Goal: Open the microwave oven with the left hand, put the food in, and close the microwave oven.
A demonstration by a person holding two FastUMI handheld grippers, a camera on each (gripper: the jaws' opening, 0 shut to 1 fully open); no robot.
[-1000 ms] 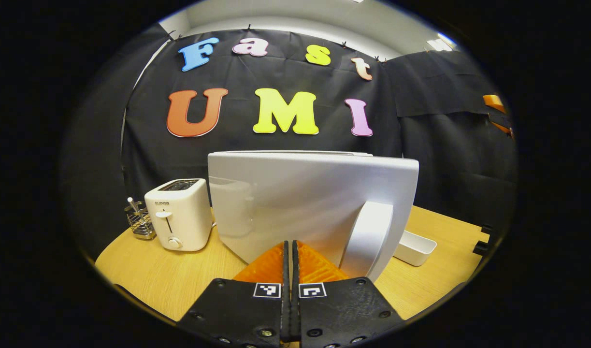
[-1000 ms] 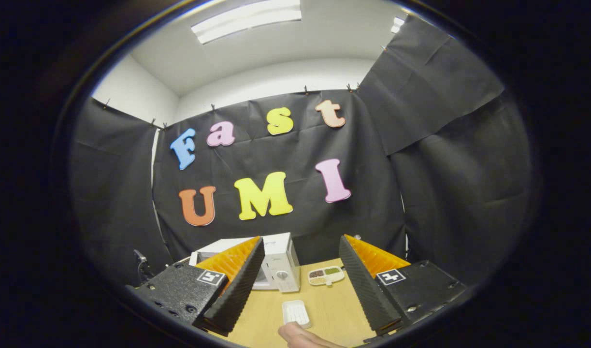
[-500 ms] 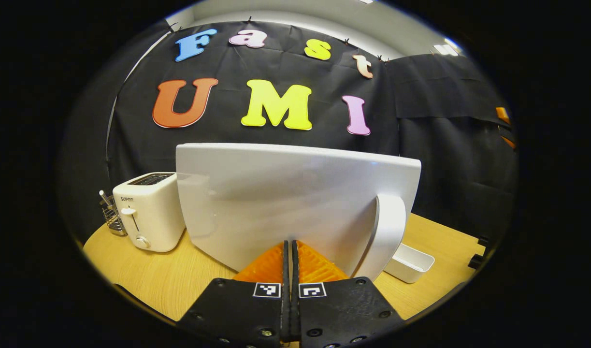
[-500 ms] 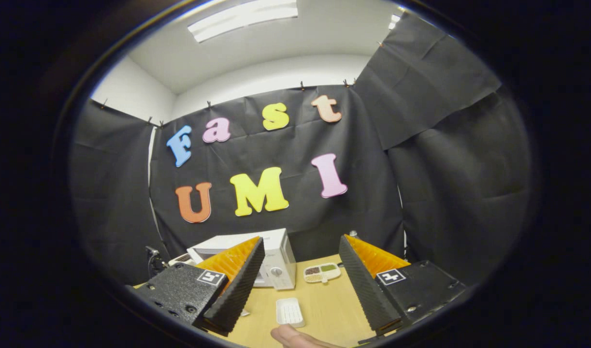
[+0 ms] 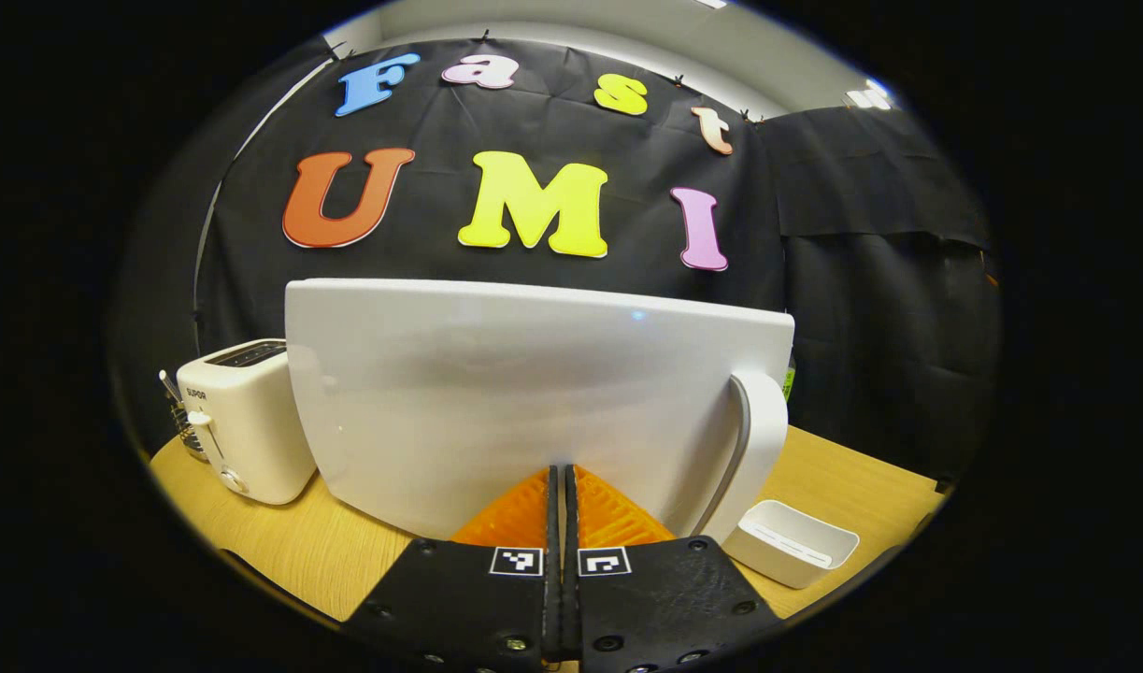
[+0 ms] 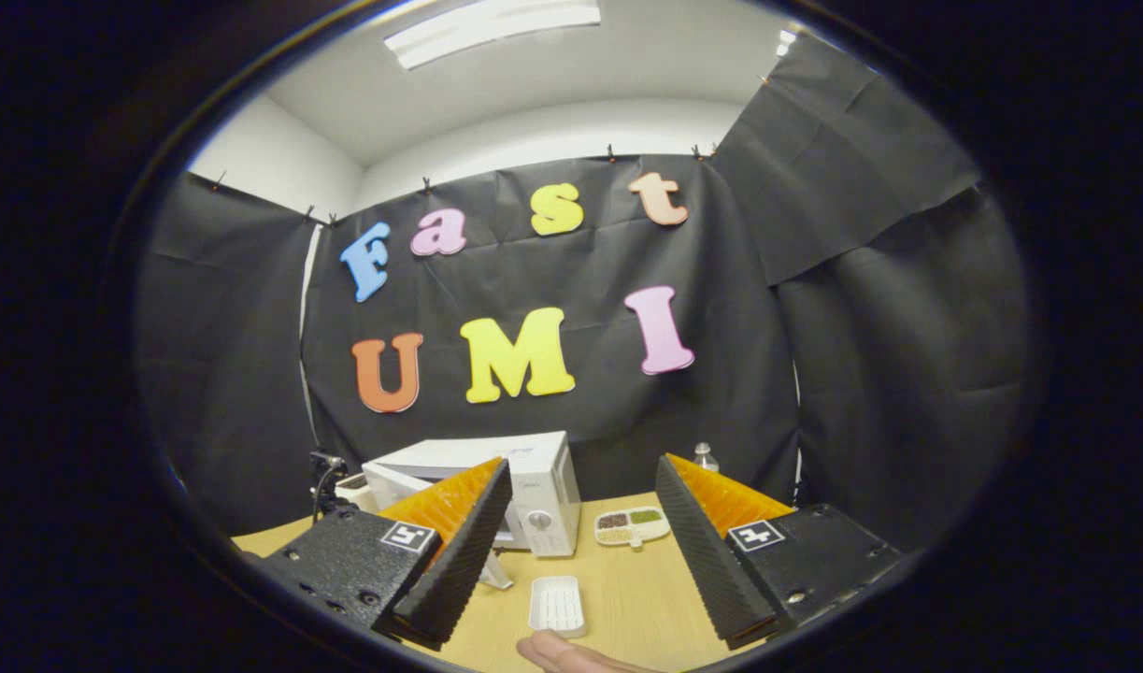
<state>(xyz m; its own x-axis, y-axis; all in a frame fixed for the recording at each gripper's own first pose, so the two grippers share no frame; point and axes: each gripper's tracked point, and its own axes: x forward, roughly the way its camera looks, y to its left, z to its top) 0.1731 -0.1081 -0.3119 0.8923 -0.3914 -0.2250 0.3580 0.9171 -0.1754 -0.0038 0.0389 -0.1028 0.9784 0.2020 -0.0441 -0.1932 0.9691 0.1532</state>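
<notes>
In the left gripper view the microwave door [image 5: 534, 402] spans the centre of the frame, its handle [image 5: 753, 449] at right of centre. The left gripper [image 5: 562, 486] sits at bottom centre, fingers pressed together on nothing, tips just at the door's lower edge. A toaster [image 5: 244, 421] stands at the left edge, a small white tray [image 5: 791, 542] at lower right, with bare table [image 5: 291, 551] between.

In the right gripper view the right gripper [image 6: 580, 523] points level across the table, fingers spread wide and empty. The microwave [image 6: 524, 486] sits lower centre, a food dish [image 6: 632, 526] just to its right. A fingertip [image 6: 562, 650] shows at the bottom edge.
</notes>
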